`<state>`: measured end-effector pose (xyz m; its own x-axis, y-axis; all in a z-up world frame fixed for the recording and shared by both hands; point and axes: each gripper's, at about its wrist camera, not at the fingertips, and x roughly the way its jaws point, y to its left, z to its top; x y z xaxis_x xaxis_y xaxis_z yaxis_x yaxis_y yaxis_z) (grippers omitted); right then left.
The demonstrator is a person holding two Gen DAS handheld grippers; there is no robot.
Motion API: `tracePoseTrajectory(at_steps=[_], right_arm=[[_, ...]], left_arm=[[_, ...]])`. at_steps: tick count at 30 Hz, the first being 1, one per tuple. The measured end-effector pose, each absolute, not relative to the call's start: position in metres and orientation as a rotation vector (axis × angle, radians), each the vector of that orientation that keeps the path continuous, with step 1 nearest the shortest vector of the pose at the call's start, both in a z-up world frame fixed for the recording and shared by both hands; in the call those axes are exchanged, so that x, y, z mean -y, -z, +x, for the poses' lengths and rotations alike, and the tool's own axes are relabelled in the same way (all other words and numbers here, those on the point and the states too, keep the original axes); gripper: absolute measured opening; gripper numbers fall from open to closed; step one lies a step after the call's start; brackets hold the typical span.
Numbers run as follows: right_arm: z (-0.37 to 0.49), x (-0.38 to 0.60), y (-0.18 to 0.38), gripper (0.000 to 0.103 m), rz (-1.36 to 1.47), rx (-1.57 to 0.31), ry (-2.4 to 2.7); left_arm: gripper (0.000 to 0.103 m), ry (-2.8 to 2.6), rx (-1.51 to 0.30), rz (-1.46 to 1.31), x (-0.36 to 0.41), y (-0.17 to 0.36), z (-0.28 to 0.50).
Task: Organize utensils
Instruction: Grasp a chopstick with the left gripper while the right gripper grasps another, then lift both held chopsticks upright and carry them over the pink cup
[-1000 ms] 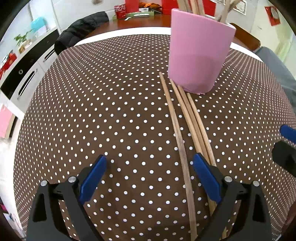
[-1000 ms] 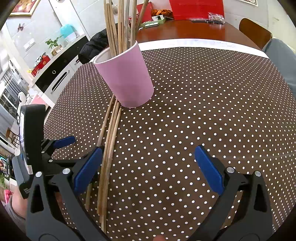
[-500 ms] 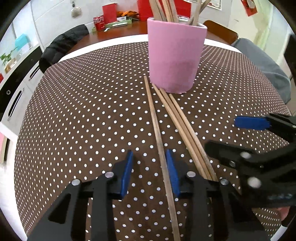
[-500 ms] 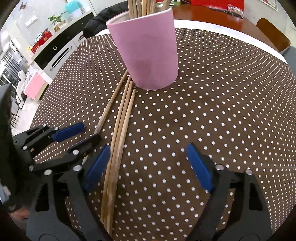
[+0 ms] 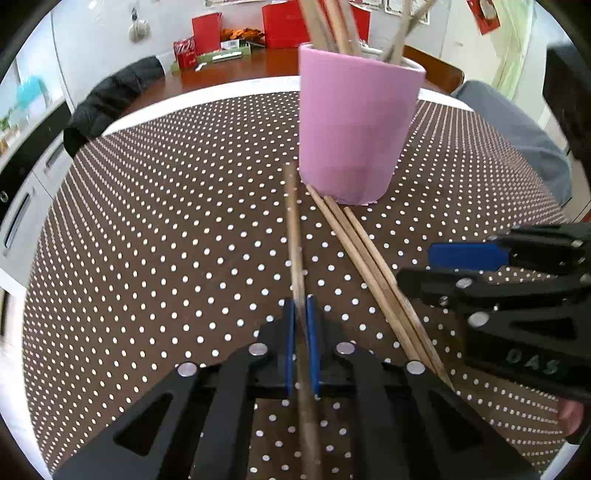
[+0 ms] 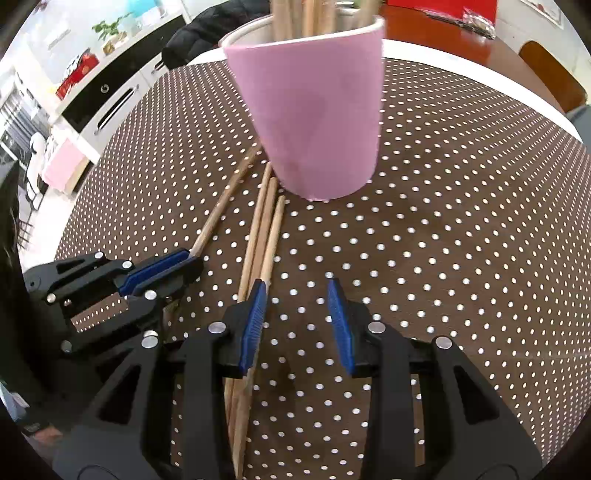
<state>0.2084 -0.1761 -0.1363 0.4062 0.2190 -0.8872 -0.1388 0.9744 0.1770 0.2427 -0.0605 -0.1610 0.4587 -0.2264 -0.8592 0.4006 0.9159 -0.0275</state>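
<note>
A pink cup with several wooden chopsticks upright in it stands on the dotted brown tablecloth. My left gripper is shut on a single chopstick, whose far end points at the cup's foot. Three more chopsticks lie side by side to its right. My right gripper hovers over their near ends with its jaws closing. The sticks run under its left finger, and only cloth shows between the pads.
Beyond the cloth the wooden table carries red boxes and small items. A black jacket hangs at the far left, and a grey cushion is at the right. Cabinets stand further left.
The left jaws have closed onto the single chopstick. The right gripper has slid left over the three lying chopsticks, nearer the cup, and its jaws have narrowed.
</note>
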Motion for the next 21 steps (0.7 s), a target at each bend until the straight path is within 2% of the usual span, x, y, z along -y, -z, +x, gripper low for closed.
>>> tracePoseTrajectory(at_steps=[9, 10, 12, 14, 17, 18, 20, 21], right_arm=[[0.217, 0.135, 0.141, 0.032, -0.031, -1.137, -0.200], [0.217, 0.134, 0.142, 0.032, -0.034, -1.139, -0.199], [0.218, 0.128, 0.142, 0.032, -0.064, -1.147, -0.189], [0.216, 0.122, 0.144, 0.025, -0.090, -1.163, -0.187], [0.211, 0.115, 0.148, 0.021, -0.125, -1.151, -0.161], [0.213, 0.114, 0.149, 0.019, -0.121, -1.149, -0.162], [0.213, 0.113, 0.151, 0.009, -0.121, -1.138, -0.156], [0.212, 0.116, 0.152, 0.008, -0.098, -1.135, -0.165]], left_arm=[[0.008, 0.384, -1.038, 0.170, 0.044, 0.162, 0.237], [0.010, 0.381, -1.038, 0.168, 0.045, 0.162, 0.239], [0.024, 0.386, -1.035, 0.157, 0.043, 0.162, 0.240], [0.030, 0.388, -1.027, 0.162, 0.045, 0.162, 0.244], [0.031, 0.380, -1.012, 0.158, 0.048, 0.162, 0.249], [0.029, 0.385, -1.010, 0.158, 0.048, 0.162, 0.250], [0.006, 0.385, -1.008, 0.171, 0.050, 0.163, 0.251], [0.006, 0.408, -1.014, 0.152, 0.047, 0.163, 0.252]])
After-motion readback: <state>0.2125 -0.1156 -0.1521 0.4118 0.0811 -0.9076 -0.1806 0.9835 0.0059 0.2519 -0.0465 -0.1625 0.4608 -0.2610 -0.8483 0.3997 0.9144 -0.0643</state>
